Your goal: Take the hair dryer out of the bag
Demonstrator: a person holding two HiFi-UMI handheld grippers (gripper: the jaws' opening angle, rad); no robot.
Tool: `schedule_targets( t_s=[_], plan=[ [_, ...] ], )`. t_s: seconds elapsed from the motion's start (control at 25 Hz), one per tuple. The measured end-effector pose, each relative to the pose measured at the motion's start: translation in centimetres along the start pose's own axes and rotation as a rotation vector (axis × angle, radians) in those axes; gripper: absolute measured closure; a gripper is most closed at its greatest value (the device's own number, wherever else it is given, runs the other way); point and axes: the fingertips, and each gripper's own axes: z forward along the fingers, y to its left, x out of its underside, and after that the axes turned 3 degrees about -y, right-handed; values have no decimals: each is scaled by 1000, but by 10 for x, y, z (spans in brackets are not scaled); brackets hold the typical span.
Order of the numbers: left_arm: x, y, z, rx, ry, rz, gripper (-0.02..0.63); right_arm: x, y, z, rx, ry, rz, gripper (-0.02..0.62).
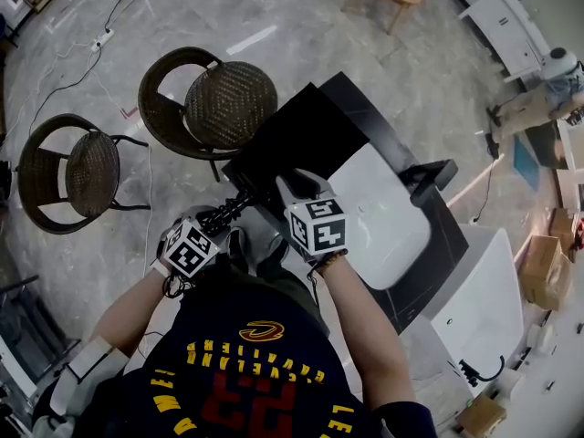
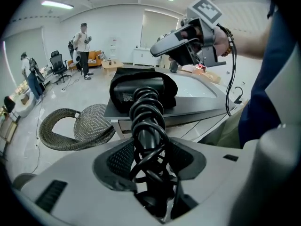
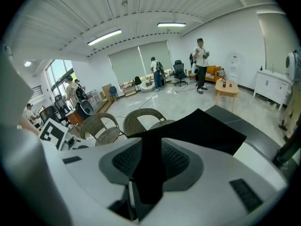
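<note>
The black hair dryer [image 2: 141, 93] has its cord coiled round the handle. Its head rests at the edge of the black table [image 1: 365, 108], and the handle runs back between the jaws of my left gripper [image 2: 149, 149], which is shut on it. In the head view the left gripper [image 1: 212, 229] holds the dryer [image 1: 226, 212] at the table's near corner. The flat black bag [image 1: 301, 130] lies on the table. My right gripper [image 1: 306, 187] stands at the bag's near edge. In the right gripper view a strip of the bag [image 3: 202, 131] lies between the right gripper's [image 3: 150, 159] open jaws.
A white basin [image 1: 392, 217] is set into the table right of the bag. Two wicker chairs [image 1: 214, 103] [image 1: 73, 172] stand to the left on the stone floor. Boxes [image 1: 546, 267] and furniture stand at the right. Several people stand far back in the room [image 2: 83, 44].
</note>
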Motion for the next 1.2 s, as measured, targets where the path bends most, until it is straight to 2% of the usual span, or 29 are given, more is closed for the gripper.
schedule_targets(
  t_s=[0.24,0.44,0.68,0.88,1.2],
  plan=[
    [10,-1,-27,-45,-70,-5,400,3,-17,-4,19,-19,66,488],
    [12,2,-52,-109,-166,-36,399,1,-28,-7,27,-46,113,488],
    [5,17,-72,-184,-183,-69,400,-2,-47,-15,63,-71,164,488],
    [-21,24,-63,-179,-208,-54,399,-7,-51,-31,88,-94,175,488],
    [-75,26,-23,-115,-235,31,399,9,-65,-66,143,-114,199,488]
  ],
)
